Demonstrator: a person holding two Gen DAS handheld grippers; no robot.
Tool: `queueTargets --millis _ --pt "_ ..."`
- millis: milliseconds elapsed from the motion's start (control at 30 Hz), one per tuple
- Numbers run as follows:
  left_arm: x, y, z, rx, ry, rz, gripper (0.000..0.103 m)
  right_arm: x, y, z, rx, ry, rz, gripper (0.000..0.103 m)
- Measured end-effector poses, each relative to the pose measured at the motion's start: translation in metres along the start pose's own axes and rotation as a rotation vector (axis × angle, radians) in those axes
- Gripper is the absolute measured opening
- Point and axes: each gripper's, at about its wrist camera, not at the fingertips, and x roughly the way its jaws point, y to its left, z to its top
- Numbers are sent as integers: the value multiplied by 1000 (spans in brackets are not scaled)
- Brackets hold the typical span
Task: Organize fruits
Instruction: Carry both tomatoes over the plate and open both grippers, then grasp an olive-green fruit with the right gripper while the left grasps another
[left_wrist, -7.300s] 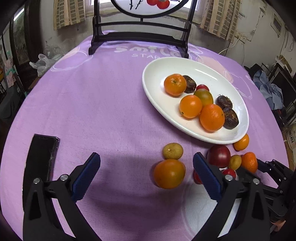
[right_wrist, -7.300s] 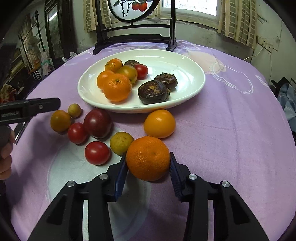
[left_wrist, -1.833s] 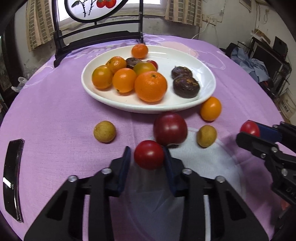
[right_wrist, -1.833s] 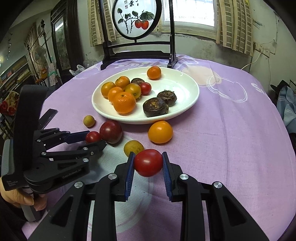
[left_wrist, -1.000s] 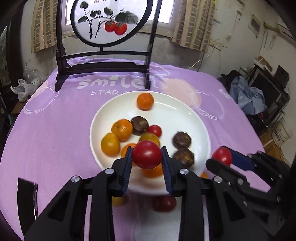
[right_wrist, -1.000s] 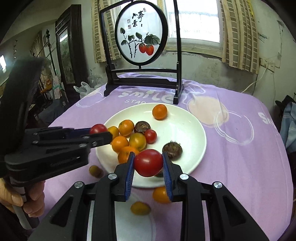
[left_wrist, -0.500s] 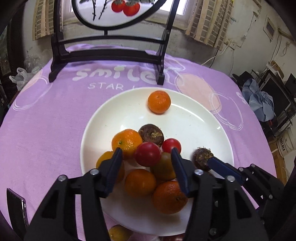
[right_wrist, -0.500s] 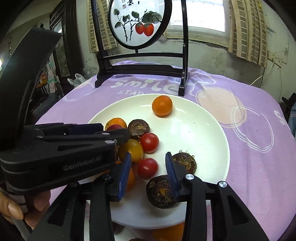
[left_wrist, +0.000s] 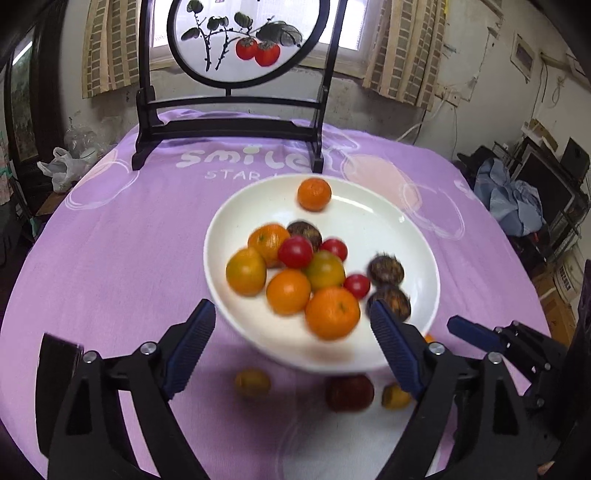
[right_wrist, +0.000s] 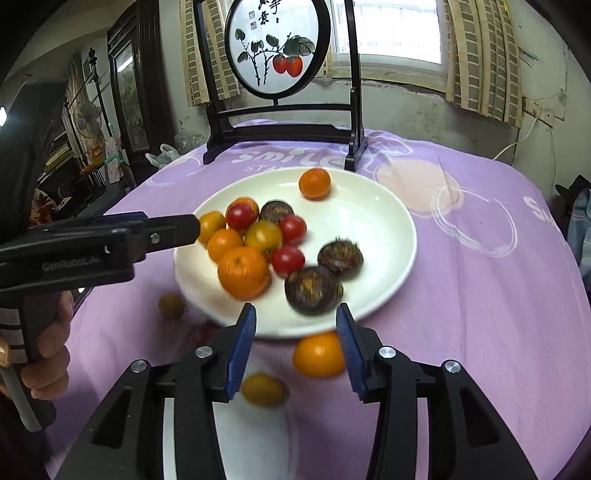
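Both my left tongs (left_wrist: 291, 349) and right tongs (right_wrist: 295, 350) have just been opening and hold nothing; ahead, the white plate (right_wrist: 384, 221) carries most fruits; beneath them, four remain on the counter (right_wrist: 480, 295), including an orange tomato (right_wrist: 319, 356).

- One white plate (right_wrist: 388, 206), the landmark for the rest
- On the plate: three red tomatoes (right_wrist: 288, 259)
- On the plate: three dark brown rough-skinned fruits (right_wrist: 314, 290)
- On the plate: six orange or yellow-orange citrus-like fruits (right_wrist: 243, 272), one apart at the plate's far rim (right_wrist: 314, 183)
- On the cloth before the plate: one orange fruit (right_wrist: 319, 355), two small yellowish fruits (right_wrist: 262, 389) and one dark red fruit (left_wrist: 349, 393)
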Motion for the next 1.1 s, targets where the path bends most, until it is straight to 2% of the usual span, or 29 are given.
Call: queueTargets --millis 200,400,567,733,833,900,967,1100 --pt "-13 0 -36 13 29 0 89 -6 17 -33 -55 50 5 46" --pt "-4 6 -58 25 47 13 90 2 30 -49 -75 98 9 47" --pt "6 22 -60 9 64 25 90 17 33 -53 -77 132 -8 47" --pt "5 38 -54 -51 73 -24 90 26 34 -44 -49 127 -28 50" --pt "5 41 -51 -58 72 -21 90 33 40 -38 -71 128 -62 50" --pt "5 45 -50 -64 62 5 91 36 43 -36 -80 125 -81 45" --pt "6 48 -49 -71 60 23 91 35 44 -35 -80 121 -97 31" --pt "8 48 -49 -71 69 24 91 28 36 -38 -37 129 -118 30"
